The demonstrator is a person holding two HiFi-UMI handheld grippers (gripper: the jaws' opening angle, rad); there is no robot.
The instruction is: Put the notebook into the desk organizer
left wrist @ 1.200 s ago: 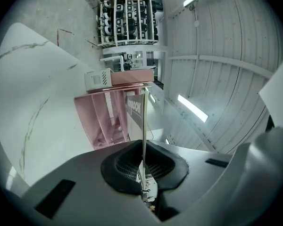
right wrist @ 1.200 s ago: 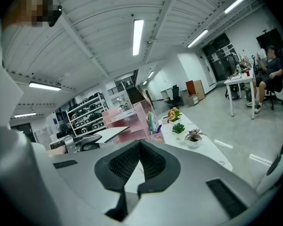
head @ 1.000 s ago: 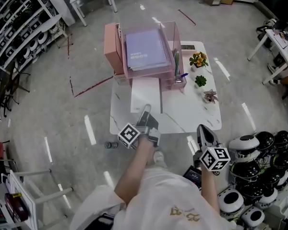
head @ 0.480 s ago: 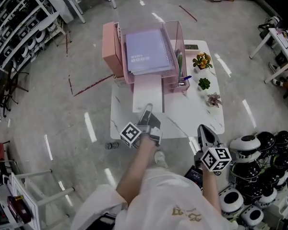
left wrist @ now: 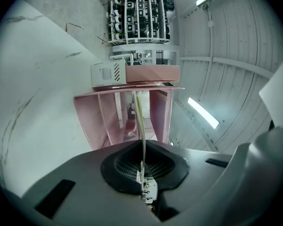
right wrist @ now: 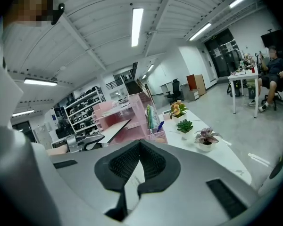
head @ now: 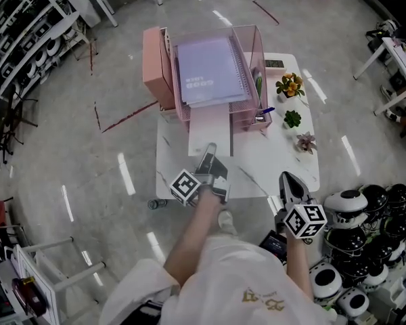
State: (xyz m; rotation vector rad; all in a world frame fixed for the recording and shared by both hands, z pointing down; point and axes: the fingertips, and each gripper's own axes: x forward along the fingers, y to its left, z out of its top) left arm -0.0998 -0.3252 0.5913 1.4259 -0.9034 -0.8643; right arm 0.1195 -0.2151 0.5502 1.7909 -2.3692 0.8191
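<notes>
The left gripper (head: 209, 152) has its jaws closed on the near edge of the thin pale notebook (head: 208, 127), whose far edge reaches the lower opening of the pink desk organizer (head: 252, 58). A purple notebook (head: 206, 73) lies on the organizer's top tray. The right gripper (head: 289, 179) hangs at the white table's (head: 274, 158) near edge, jaws together on nothing. 3 potted plants (head: 292, 118) stand right of the organizer.
</notes>
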